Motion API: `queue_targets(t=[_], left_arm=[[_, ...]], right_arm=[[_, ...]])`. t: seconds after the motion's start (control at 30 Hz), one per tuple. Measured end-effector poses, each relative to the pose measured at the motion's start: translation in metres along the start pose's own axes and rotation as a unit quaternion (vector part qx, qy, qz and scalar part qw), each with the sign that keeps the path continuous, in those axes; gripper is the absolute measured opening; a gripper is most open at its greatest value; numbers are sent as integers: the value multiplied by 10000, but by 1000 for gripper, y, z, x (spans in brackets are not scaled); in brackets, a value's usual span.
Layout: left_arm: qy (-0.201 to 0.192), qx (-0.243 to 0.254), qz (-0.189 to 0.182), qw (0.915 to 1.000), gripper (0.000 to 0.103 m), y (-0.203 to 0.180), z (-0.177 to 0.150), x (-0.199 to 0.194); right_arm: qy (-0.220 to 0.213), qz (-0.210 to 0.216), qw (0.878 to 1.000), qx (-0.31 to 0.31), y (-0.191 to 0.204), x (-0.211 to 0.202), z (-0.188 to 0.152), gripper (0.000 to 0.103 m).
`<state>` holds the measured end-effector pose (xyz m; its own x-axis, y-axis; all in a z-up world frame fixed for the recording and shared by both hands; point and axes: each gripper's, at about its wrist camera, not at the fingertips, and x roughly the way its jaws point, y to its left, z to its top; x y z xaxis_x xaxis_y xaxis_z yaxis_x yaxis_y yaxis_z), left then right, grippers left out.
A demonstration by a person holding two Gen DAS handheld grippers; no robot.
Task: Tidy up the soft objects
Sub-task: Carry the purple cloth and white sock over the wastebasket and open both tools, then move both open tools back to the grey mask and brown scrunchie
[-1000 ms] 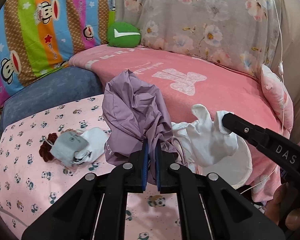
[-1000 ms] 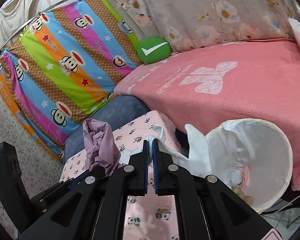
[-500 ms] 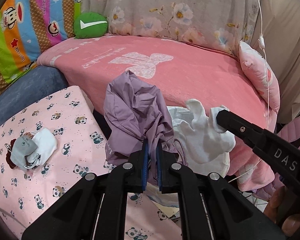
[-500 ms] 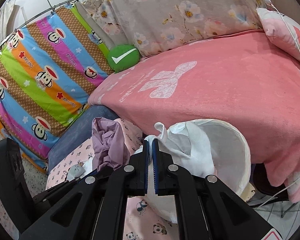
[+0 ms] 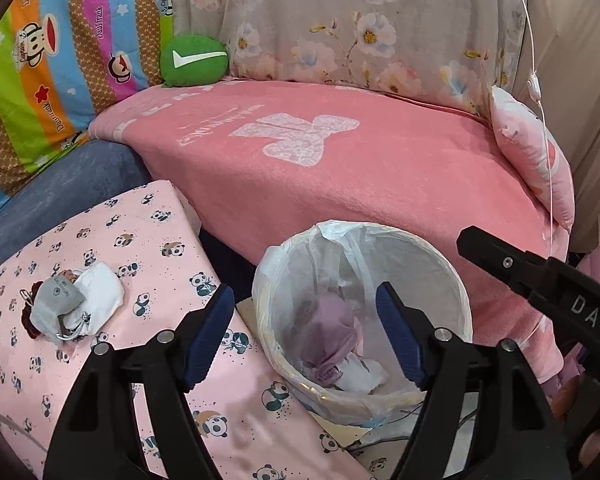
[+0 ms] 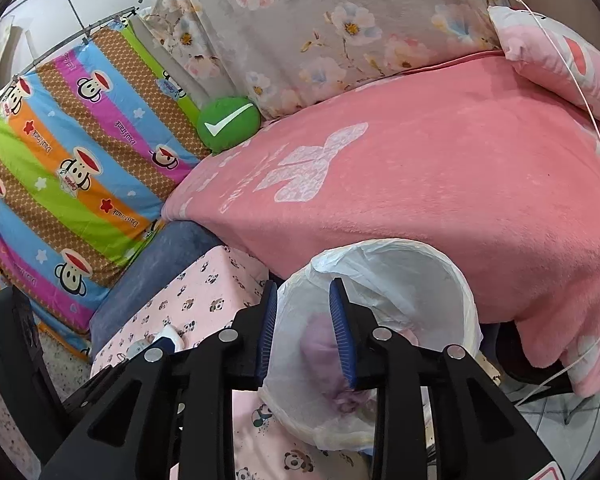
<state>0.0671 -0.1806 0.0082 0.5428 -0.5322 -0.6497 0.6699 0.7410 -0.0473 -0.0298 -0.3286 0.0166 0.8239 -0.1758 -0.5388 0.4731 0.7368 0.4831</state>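
- Hanging over the round white bin lined with a clear plastic bag [image 5: 452, 276], my left gripper [image 5: 306, 336] has its blue-padded jaws spread wide, with nothing between them.
- My right gripper [image 6: 304, 324] is above the same bin [image 6: 456, 280]; its jaws stand partly open, narrower than the left pair, and grip nothing.
- The crumpled lilac cloth [image 5: 332, 332] lies at the bottom of the bin, with a crumpled white cloth [image 5: 364, 372] just beside it on the near side, touching it. Through the liner in the right wrist view the lilac cloth [image 6: 320, 344] shows only as a blur.
- A small heap of grey and white soft pieces [image 5: 76, 304] rests on the pink panda-print cushion [image 5: 148, 240], toward its left edge and well apart from the bin. A dark red piece sits at the heap's left edge; what it is I cannot tell.
- The bin stands just beside the cushion's right edge, against the front edge of the pink fleece blanket [image 5: 340, 184].
- A round green pillow with a white tick [image 5: 194, 60] sits at the blanket's far left corner.
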Motion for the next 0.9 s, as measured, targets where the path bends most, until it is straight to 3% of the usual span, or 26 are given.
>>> queue_targets(t=[0.53, 0.9], left_arm=[[-149, -498, 552, 9971, 78, 49, -12, -29], [-241, -1019, 1258, 9865, 90, 110, -31, -56]], right_arm=[[198, 183, 9988, -406, 34, -1, -12, 36], [497, 476, 9936, -901, 89, 8, -39, 43]])
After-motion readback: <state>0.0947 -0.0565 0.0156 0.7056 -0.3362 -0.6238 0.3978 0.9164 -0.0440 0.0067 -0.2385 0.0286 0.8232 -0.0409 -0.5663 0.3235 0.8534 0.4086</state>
